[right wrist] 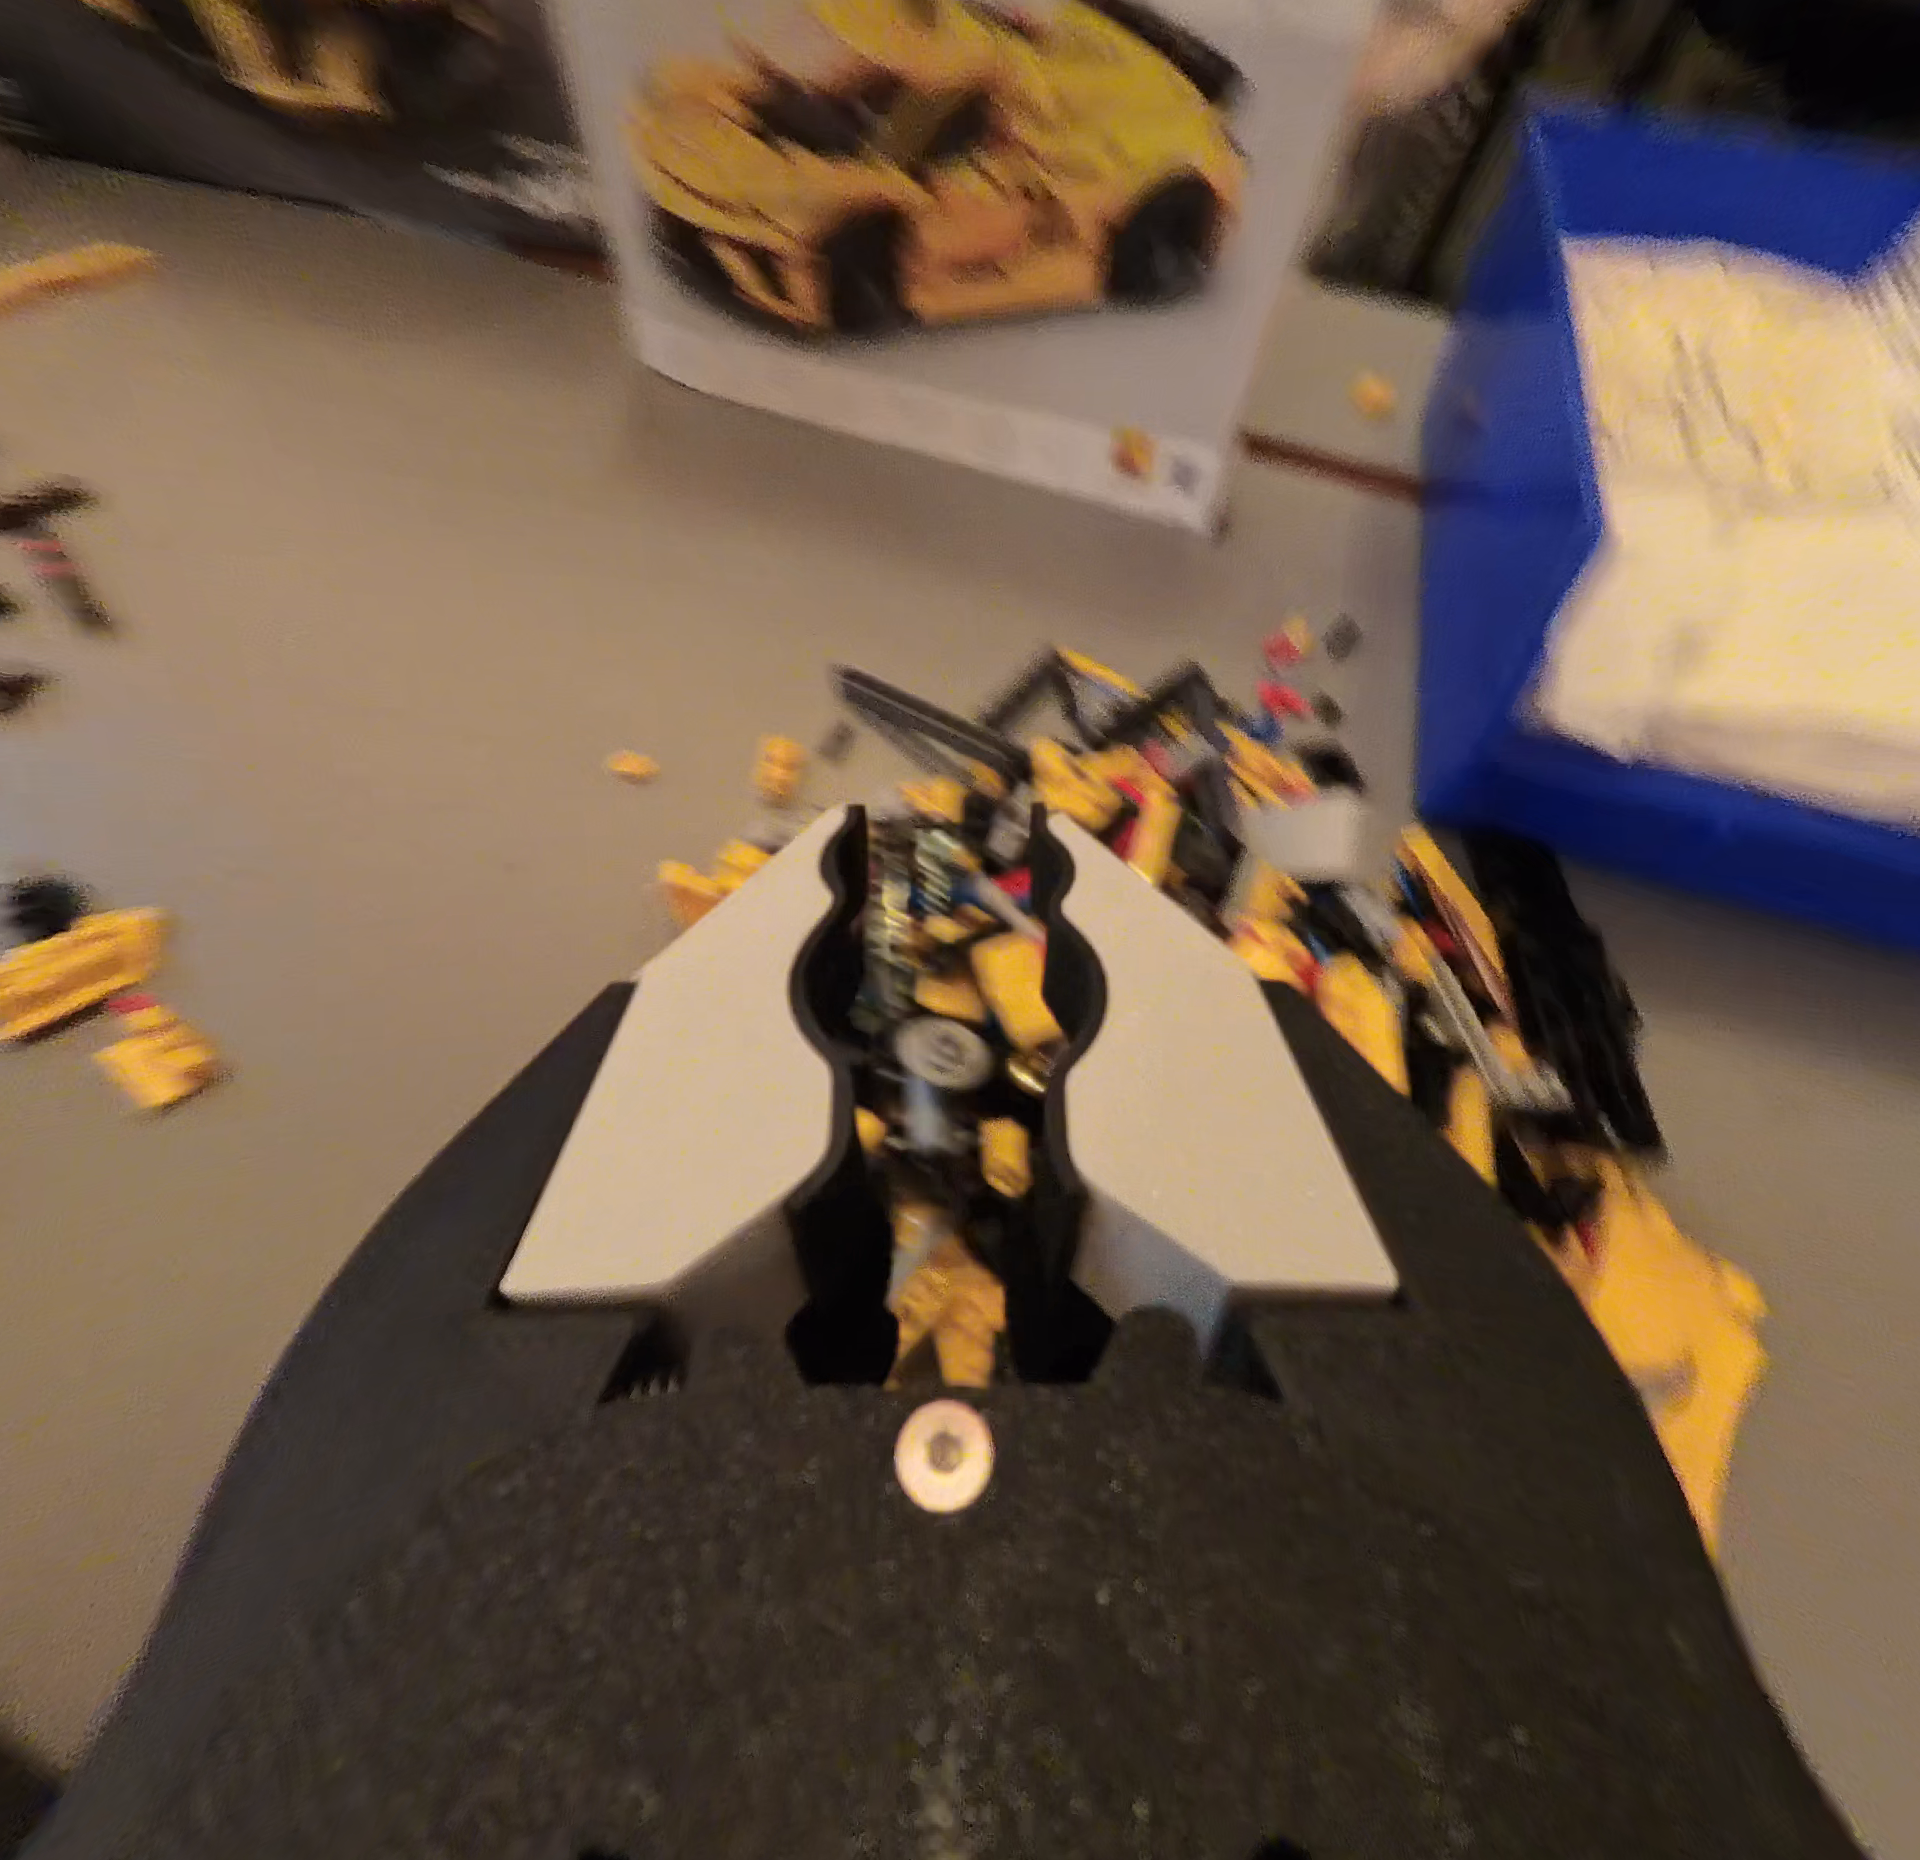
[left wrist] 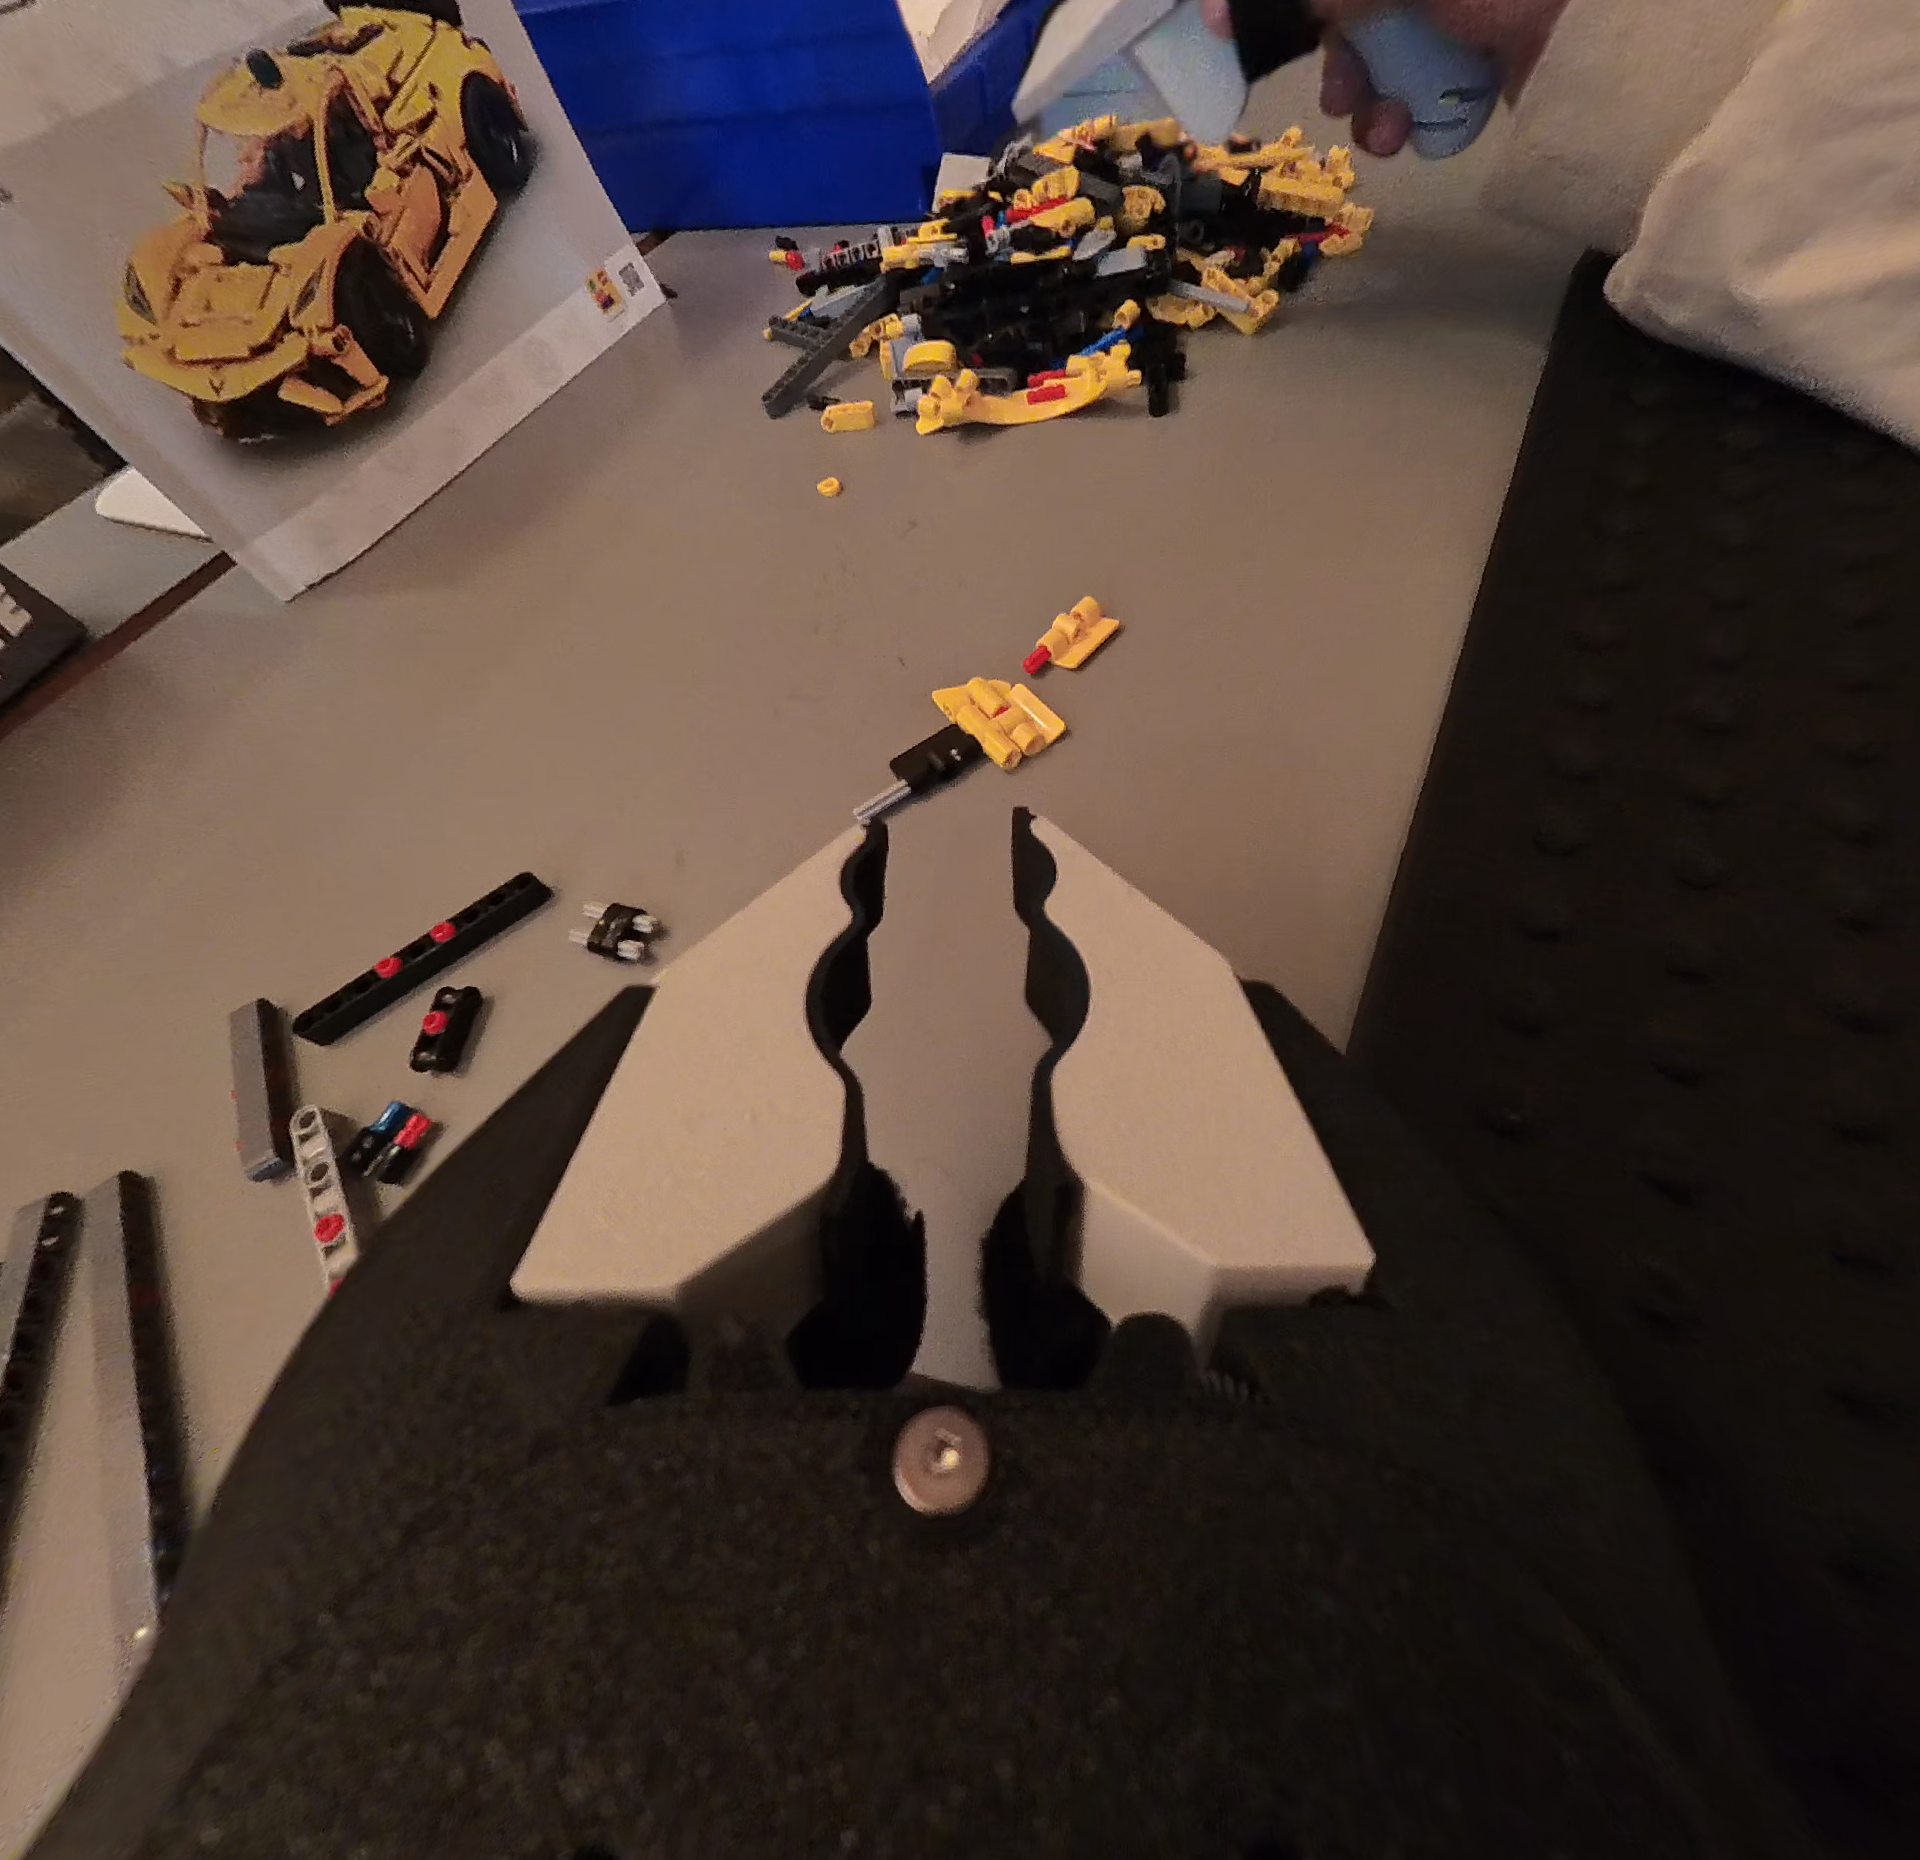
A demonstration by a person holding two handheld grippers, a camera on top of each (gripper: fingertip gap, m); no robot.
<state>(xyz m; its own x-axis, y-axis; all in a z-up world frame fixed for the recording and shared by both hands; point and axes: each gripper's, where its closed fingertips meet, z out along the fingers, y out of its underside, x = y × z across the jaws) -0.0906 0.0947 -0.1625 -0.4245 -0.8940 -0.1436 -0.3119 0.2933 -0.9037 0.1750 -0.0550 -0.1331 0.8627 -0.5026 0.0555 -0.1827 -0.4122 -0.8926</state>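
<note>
While your left gripper [left wrist: 949, 823] hovers low over the grey tabletop [left wrist: 623, 688], its jaws stand apart with nothing between them; nearest its tips lies a small yellow-and-black brick assembly with a grey axle [left wrist: 971, 735], not touching. Your right gripper [right wrist: 945, 823] sits over the loose pile of yellow, black and grey building-brick parts [right wrist: 1351, 937], jaws parted; whether it grips a piece you cannot tell (view blurred). A blue plastic bin [right wrist: 1507, 605] stands beside the pile, near a printed booklet showing a yellow car [left wrist: 312, 252].
</note>
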